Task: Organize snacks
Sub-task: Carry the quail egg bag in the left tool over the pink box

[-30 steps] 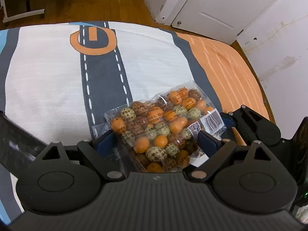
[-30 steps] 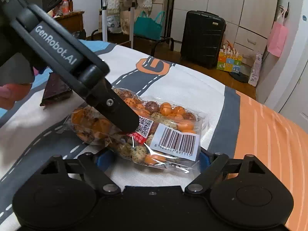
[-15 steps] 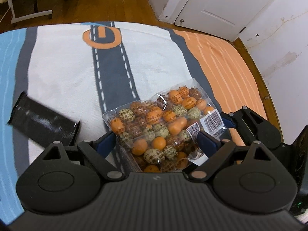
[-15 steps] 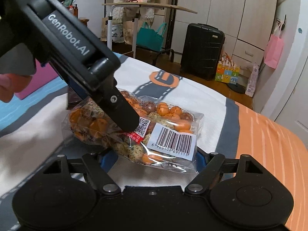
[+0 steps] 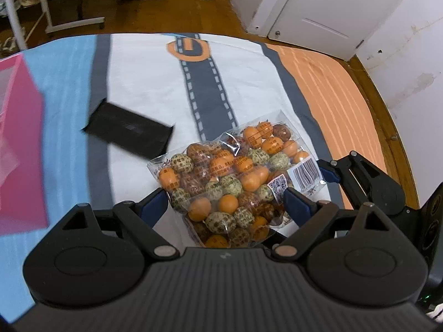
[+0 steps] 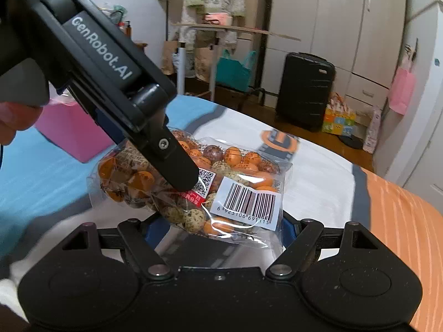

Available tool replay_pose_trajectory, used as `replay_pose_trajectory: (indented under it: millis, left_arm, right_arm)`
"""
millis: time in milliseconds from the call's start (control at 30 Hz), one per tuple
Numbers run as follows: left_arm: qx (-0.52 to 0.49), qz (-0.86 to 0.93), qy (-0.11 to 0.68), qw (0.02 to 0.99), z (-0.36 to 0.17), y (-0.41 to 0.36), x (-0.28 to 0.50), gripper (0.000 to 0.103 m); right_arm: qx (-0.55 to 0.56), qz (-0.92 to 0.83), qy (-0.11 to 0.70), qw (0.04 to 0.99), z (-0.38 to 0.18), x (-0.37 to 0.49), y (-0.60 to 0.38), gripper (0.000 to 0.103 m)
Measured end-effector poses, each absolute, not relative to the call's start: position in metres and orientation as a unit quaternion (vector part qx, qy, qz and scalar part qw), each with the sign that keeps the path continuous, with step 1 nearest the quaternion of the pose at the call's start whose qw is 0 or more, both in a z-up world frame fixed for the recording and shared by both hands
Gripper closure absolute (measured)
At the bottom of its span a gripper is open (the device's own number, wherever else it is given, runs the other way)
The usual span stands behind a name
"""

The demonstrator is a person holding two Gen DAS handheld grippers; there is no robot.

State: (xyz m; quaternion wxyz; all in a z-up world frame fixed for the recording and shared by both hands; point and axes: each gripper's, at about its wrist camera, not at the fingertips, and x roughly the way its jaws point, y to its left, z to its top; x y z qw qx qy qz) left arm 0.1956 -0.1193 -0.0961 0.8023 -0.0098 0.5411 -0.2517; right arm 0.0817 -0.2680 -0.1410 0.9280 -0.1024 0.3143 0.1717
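Note:
A clear bag of orange, brown and speckled round snacks (image 5: 235, 174) hangs in the air above the bed. My left gripper (image 5: 225, 207) is shut on its near end, blue pads pressing both sides. My right gripper (image 6: 221, 227) is shut on the barcode end of the same bag (image 6: 193, 182). The left gripper's black body shows in the right wrist view (image 6: 116, 83), on top of the bag. A pink box (image 5: 19, 144) stands at the left on the bed; it also shows in the right wrist view (image 6: 74, 130).
A flat black packet (image 5: 130, 130) lies on the bedspread (image 5: 144, 63) left of the bag. The bed's orange edge (image 5: 346, 102) borders a wall and door on the right. A black suitcase (image 6: 304, 88), a folding table (image 6: 210, 30) and bags stand on the floor beyond.
Both grippers have lifted the snack bag off the bedspread and carried it left. The black packet and then the pink box have come into view.

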Motion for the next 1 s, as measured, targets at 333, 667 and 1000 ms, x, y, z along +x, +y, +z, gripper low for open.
replay_pose_trajectory:
  millis: [333,667,1000]
  left_arm:
    - [-0.029,-0.218,0.524,0.823,-0.056,-0.046,0.153,0.013]
    - [-0.061,-0.166,0.479,0.859,-0.002,0.051,0.145,0.013]
    - [-0.067,-0.123,0.455,0.879,0.02,0.163,0.186,0.013]
  right_arm:
    - [-0.118,0.211,0.318,0.917,-0.102,0.065,-0.207,0.02]
    - [-0.144,0.267,0.281,0.911,-0.057,0.088,-0.129,0.02]
    - [-0.183,0.314,0.235,0.901,-0.036,0.151,-0.021,0.02]
